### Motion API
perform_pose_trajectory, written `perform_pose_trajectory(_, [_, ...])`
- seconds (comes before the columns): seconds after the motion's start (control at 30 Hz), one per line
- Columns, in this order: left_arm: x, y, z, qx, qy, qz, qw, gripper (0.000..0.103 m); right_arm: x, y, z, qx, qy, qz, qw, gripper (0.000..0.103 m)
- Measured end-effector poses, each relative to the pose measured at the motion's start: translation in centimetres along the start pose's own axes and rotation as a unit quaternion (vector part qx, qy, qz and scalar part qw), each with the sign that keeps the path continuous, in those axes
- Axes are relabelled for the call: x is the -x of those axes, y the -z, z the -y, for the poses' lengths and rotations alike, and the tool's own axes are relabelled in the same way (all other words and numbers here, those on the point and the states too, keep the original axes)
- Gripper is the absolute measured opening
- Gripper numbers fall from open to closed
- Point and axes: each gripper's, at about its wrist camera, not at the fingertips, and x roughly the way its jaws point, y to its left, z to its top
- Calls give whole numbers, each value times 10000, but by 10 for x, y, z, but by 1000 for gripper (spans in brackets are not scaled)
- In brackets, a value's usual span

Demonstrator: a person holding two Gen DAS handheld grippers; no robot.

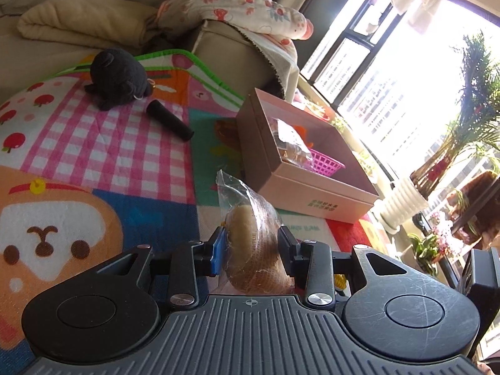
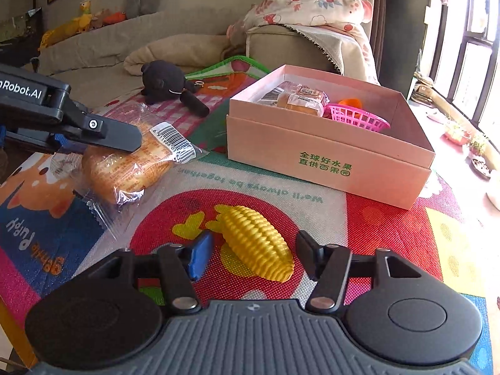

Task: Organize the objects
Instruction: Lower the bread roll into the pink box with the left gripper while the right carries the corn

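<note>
Left hand-held gripper (image 1: 250, 250): jaws clamped on a wrapped bread roll (image 1: 253, 243), held above the play mat (image 1: 93, 143), short of the box. Right hand-held gripper (image 2: 250, 256): jaws apart either side of the yellow toy corn (image 2: 256, 243), pads not touching it; corn lies on the mat. Beyond, right of centre: open pink box (image 2: 328, 159), already holding another wrapped bread (image 2: 300, 97), a pink basket (image 2: 356, 117) and something orange. Far left on the mat: black plush toy (image 2: 165, 81), dark cylinder (image 2: 197, 103), both untouched. Judgement: partly done; roll, corn, plush, cylinder left.
</note>
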Motion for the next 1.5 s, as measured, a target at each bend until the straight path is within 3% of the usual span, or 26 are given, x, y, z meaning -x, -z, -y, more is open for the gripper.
perform_pose_trajectory(0.2, [-4,-9,7,-126,334,-4,9994,40,25,-2,15,-179,183,179,9995,31])
perform_pose_trajectory(0.4, [-21,-59,46,-525,735,317,9954,40,55,-10,37,-426,346,422,9976,31])
perform_pose_trajectory(0.57, [-61,-104,78,-615,977,614,9914,40,61,-16,58,-692,446,571,9950,31])
perform_pose_trajectory(0.77, [-154,-141,95,476,1471,325,9874,40,46,-17,65,-801,560,468,9941,31])
perform_pose_trajectory(0.83, [-179,-141,98,550,1346,169,9892,40,46,-14,65,-831,582,467,9937,31])
perform_pose_trajectory(0.93, [-198,-133,102,249,824,46,9963,40,46,-10,65,-865,595,446,9935,31])
perform_pose_trajectory(1.07, [-176,-124,93,58,852,205,9961,40,44,-8,64,-874,641,382,9934,31])
perform_pose_trajectory(1.27, [-103,-95,75,-735,647,486,9940,40,47,-12,60,-822,634,403,9938,31])
perform_pose_trajectory(1.37, [-71,-70,58,-921,582,566,9924,40,50,-25,61,-786,618,465,9939,31])
perform_pose_trajectory(1.5, [-47,-36,32,-932,429,371,9940,40,44,-59,61,-489,682,586,9947,31])
